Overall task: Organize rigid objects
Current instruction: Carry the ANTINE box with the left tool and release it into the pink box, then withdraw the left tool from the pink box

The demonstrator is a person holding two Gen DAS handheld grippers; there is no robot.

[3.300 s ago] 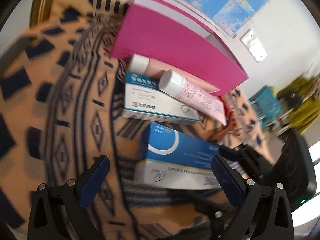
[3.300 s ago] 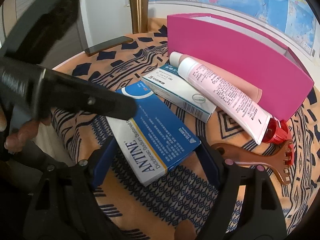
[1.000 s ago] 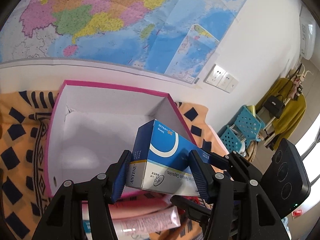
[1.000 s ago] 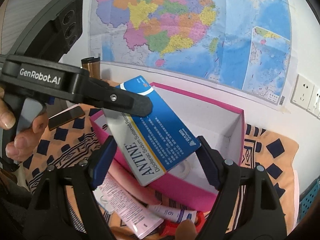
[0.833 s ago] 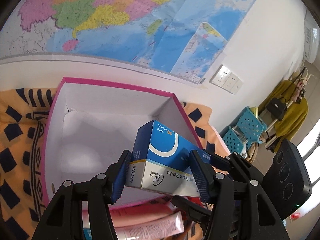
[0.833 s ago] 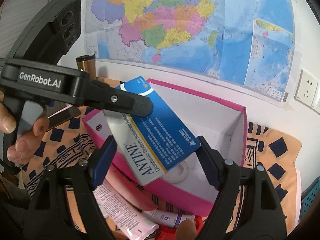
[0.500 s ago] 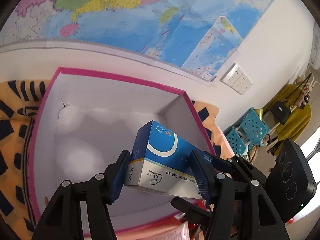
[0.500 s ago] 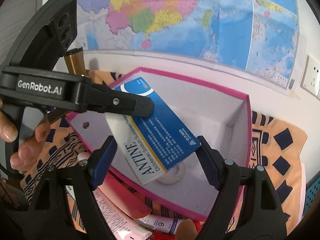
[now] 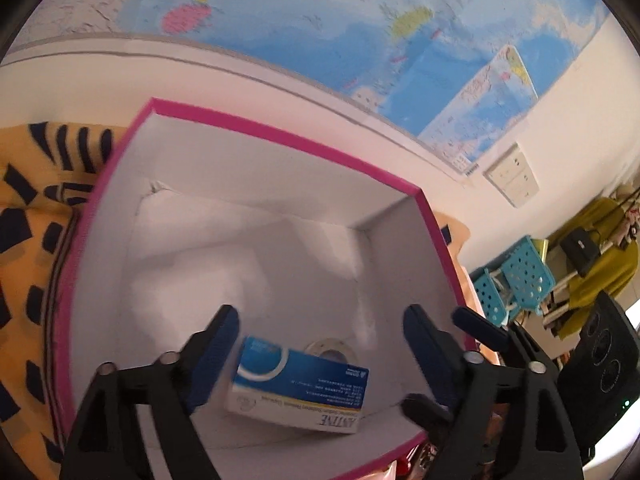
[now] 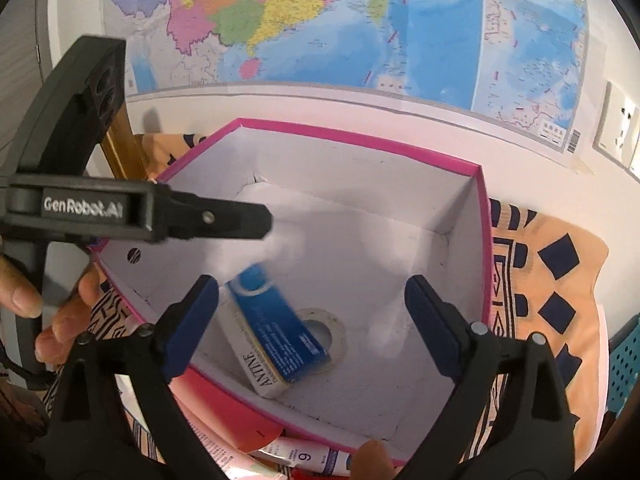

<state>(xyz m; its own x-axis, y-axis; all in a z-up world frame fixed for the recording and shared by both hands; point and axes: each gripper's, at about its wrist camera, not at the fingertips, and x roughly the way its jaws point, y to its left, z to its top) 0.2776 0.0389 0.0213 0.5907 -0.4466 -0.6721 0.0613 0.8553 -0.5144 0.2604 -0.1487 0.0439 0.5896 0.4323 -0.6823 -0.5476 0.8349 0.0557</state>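
Dropped out of both grippers, the medicine box (image 10: 276,330) now lies by the pink box's (image 10: 486,240) near edge, half over the tape roll (image 10: 334,326), with left gripper (image 9: 318,344) and right gripper (image 10: 312,312) both opening, nothing pinched, so it stays put.

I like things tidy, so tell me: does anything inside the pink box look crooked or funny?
Yes. The blue medicine box sits askew inside the pink box, slanted to its walls, one end propped on the roll of tape. It looks blurred, perhaps not settled. Both grippers' jaws are opening, nothing between them.

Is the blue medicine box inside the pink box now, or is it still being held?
Inside. The blue medicine box lies in the pink box, partly on a tape roll, with neither gripper touching it.
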